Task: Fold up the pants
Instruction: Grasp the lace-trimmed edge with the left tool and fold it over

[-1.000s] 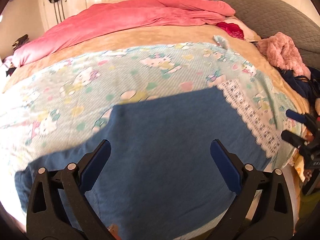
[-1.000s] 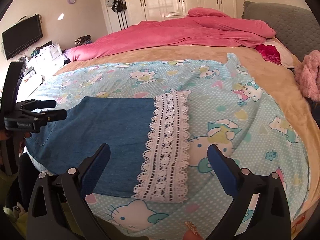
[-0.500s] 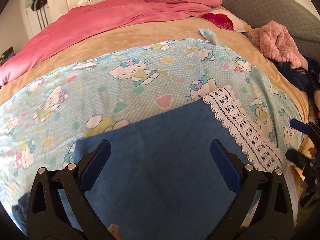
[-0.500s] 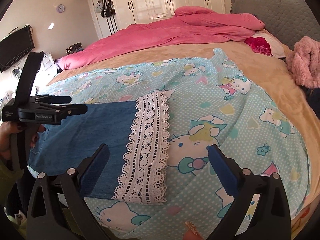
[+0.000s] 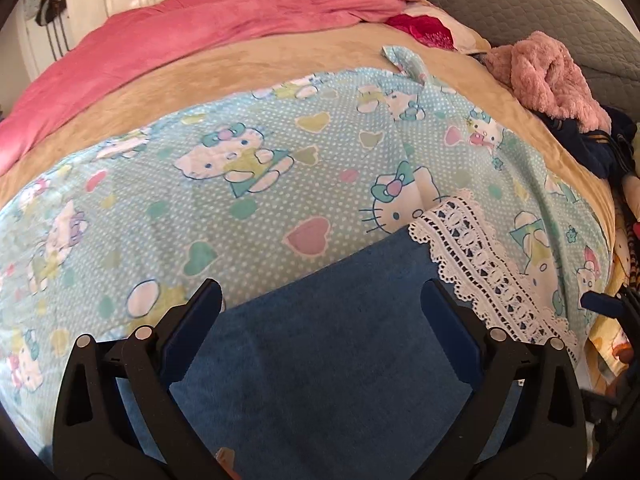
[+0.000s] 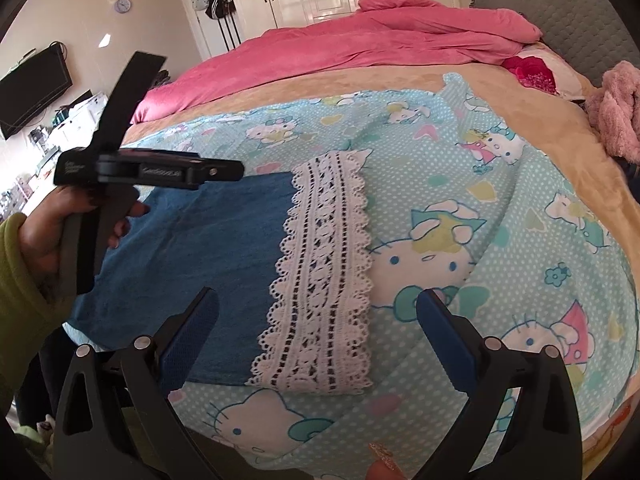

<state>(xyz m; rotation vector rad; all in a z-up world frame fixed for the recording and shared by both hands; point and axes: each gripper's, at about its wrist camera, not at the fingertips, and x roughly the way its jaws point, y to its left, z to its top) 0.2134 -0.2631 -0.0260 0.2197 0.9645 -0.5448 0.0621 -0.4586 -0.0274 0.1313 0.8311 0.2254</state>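
The big bed has a blue cat sheet on top. My blue pants lie flat on the sheet, near the front edge, with white lace at the end. My left gripper is wide open over them. My right gripper is wide open too, holding nothing.

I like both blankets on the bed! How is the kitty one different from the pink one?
The kitty blanket is light blue with cartoon cats, hearts and white dots; the pink blanket is one plain colour. The kitty blanket is spread fairly flat, while the pink blanket is bunched up in thick folds. The blue pants lie on the kitty blanket; nothing shows on the pink blanket. Both lie on the same bed.
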